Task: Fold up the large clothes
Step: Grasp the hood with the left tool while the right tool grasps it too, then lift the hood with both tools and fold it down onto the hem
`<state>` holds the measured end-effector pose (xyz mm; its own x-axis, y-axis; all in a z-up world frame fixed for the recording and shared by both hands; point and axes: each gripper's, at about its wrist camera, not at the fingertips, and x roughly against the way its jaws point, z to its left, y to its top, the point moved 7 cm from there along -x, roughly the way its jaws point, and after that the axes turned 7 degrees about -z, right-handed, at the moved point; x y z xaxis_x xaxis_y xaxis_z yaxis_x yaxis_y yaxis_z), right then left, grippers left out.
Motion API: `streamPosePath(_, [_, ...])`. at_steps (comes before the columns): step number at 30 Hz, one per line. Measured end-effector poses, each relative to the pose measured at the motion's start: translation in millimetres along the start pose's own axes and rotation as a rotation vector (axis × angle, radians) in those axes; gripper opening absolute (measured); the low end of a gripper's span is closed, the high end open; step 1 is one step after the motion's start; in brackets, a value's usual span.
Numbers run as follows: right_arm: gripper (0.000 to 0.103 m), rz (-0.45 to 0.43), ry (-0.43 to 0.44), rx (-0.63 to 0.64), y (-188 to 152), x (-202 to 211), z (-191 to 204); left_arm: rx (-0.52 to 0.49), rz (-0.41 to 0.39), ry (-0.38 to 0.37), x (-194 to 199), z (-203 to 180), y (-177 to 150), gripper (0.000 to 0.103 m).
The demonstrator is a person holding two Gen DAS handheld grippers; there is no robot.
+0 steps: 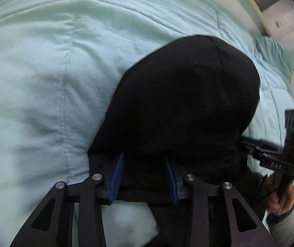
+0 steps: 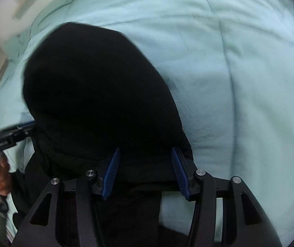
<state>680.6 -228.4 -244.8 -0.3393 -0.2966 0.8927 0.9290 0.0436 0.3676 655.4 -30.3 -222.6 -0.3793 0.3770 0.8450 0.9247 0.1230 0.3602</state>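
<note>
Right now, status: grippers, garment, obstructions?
Left gripper and right gripper: jaws apart, black garment draped between the fingers, grip unconfirmed. Garment on pale green comforter. No obstruction visible.

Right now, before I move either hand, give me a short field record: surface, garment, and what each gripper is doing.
surface: pale green quilted comforter
garment: black garment, bunched in a mound on the comforter, near edge at both grippers
left gripper: fingers apart, black fabric lying between them, not pinched
right gripper: fingers apart, black fabric lying between them, not pinched
spacing: grippers side by side along the near edge
fold state: cannot tell; fabric too dark to read layers
</note>
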Motion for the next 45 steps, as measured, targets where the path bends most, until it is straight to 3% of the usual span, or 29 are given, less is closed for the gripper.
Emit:
streamPosePath(6, [0.054,-0.003,-0.012,0.047,5.9,12.4,4.6,-0.073,-0.028,0.025,24.5,-13.2,5.4,0.04])
streamPosePath(10, [0.055,-0.039,0.062,0.075,22.3,46.7,11.5,-0.117,-0.111,-0.021,72.9,-26.3,26.7,0.041])
streamPosePath(12, [0.056,-0.053,0.097,0.079,34.5,57.2,11.9,-0.109,-0.147,-0.025,84.7,-24.0,47.0,0.056])
streamPosePath(14, [0.065,-0.067,0.104,0.09,51.1,61.9,10.0,-0.104,-0.179,-0.014,89.6,-19.5,70.0,0.063])
streamPosePath(16, [0.073,-0.075,0.095,0.11,67.4,58.7,5.0,-0.111,-0.141,-0.044,79.8,-15.0,83.4,0.064])
streamPosePath(21, [0.073,-0.021,0.212,0.069,94.8,33.5,-0.8,-0.016,0.007,-0.191,34.4,5.8,90.0,0.065])
streamPosePath(25, [0.074,0.029,0.28,0.06,106.2,10.8,-3.2,-0.009,0.08,-0.315,8.8,0.6,78.4,0.065])
streamPosePath(29, [0.074,0.096,0.344,0.072,102.2,-14.9,14.4,-0.037,0.094,-0.315,-3.7,-4.7,74.4,0.064])
streamPosePath(30, [0.074,0.116,0.358,0.084,99.8,-20.5,21.9,-0.049,0.075,-0.308,-2.0,-6.5,73.7,0.058])
streamPosePath(31, [0.067,0.119,0.353,0.11,97.2,-23.3,28.6,-0.068,0.057,-0.297,-0.7,-9.1,73.2,0.049])
streamPosePath(32, [0.059,0.11,0.333,0.152,92.7,-22.4,35.3,-0.097,0.046,-0.287,3.6,-12.9,69.4,0.028])
streamPosePath(33, [0.044,0.104,0.323,0.185,91.0,-19.0,40.6,-0.112,0.04,-0.282,6.4,-15.4,67.7,0.019])
streamPosePath(37, [0.027,-0.007,0.281,0.339,71.0,32.1,70.6,-0.198,-0.058,-0.257,55.2,-29.3,51.2,0.015])
streamPosePath(45, [0.026,-0.191,0.19,0.478,2.4,160.0,105.3,-0.336,-0.209,-0.246,172.5,-83.1,-13.6,0.014])
